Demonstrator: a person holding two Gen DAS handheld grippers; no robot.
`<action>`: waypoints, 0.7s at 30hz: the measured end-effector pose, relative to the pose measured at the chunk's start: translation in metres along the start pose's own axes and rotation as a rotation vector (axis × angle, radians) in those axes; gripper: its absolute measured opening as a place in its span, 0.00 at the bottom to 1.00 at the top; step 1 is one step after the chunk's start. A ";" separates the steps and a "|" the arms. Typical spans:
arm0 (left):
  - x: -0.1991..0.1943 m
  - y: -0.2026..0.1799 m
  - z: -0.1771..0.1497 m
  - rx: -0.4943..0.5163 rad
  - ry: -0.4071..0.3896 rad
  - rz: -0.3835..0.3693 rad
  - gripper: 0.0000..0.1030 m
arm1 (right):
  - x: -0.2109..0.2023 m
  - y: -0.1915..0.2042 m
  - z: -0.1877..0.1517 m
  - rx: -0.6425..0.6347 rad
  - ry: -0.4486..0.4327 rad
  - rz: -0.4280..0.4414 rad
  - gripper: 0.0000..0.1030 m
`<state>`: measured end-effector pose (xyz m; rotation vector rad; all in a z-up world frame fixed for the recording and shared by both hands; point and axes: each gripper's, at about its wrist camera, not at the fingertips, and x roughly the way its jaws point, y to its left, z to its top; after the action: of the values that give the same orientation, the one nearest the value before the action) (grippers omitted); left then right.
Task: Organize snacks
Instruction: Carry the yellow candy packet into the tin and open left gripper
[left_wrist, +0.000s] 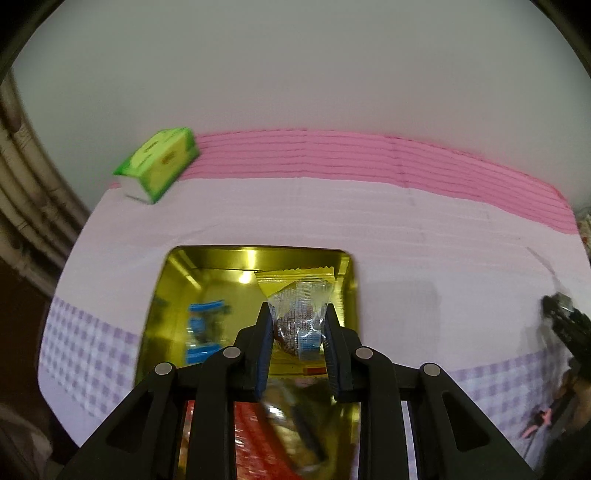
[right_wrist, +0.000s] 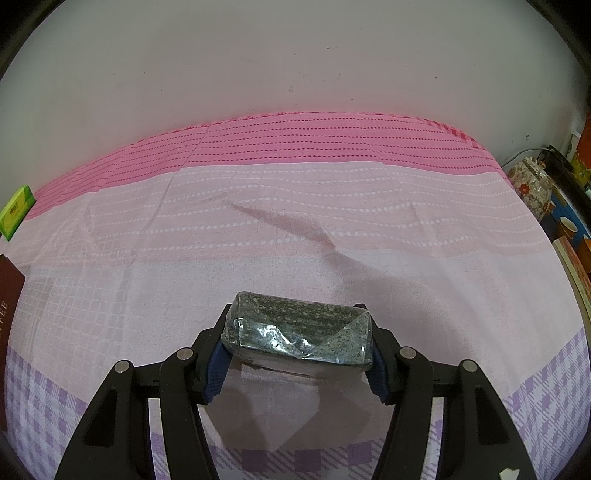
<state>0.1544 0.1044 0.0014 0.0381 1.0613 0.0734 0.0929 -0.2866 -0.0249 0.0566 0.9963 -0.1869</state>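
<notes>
Tin (left_wrist: 162, 280) sits open on the cloth (left_wrist: 406, 229), gold inside, with a blue-wrapped sweet (left_wrist: 203, 325), a yellow packet (left_wrist: 295, 277) and red packs near its front edge. Above it the left gripper (left_wrist: 297, 332) is at its narrowest, pinching a clear-wrapped cookie (left_wrist: 295, 317) by the sides of its wrapper; the view is blurred, so the hand looks to be in motion. Across the cloth, the right gripper (right_wrist: 299, 332) is part-open and clamped on a speckled grey bar (right_wrist: 299, 328) in clear film, held just above the cloth and well away from the tin. The main risk is likely the cookie: thin, slick film gives the pads little to bite, and a quick swing could let it slip out and land outside the tin or on its rim. Squeezing harder could crack it. The bar's film is loose and creased at the corners, so it may shift or tilt in the jaws. A green box (left_wrist: 159, 162) at the far edge is out of the way.
</notes>
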 end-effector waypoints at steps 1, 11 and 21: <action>0.002 0.005 0.001 -0.008 0.004 0.008 0.25 | 0.000 0.000 0.000 0.000 0.000 0.000 0.57; 0.029 0.031 -0.002 -0.053 0.044 0.052 0.25 | 0.000 0.000 0.000 -0.001 0.000 -0.001 0.57; 0.048 0.038 -0.007 -0.052 0.080 0.070 0.25 | 0.000 -0.001 0.000 -0.002 -0.001 -0.001 0.57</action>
<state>0.1697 0.1462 -0.0412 0.0253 1.1378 0.1665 0.0932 -0.2879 -0.0251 0.0543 0.9957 -0.1874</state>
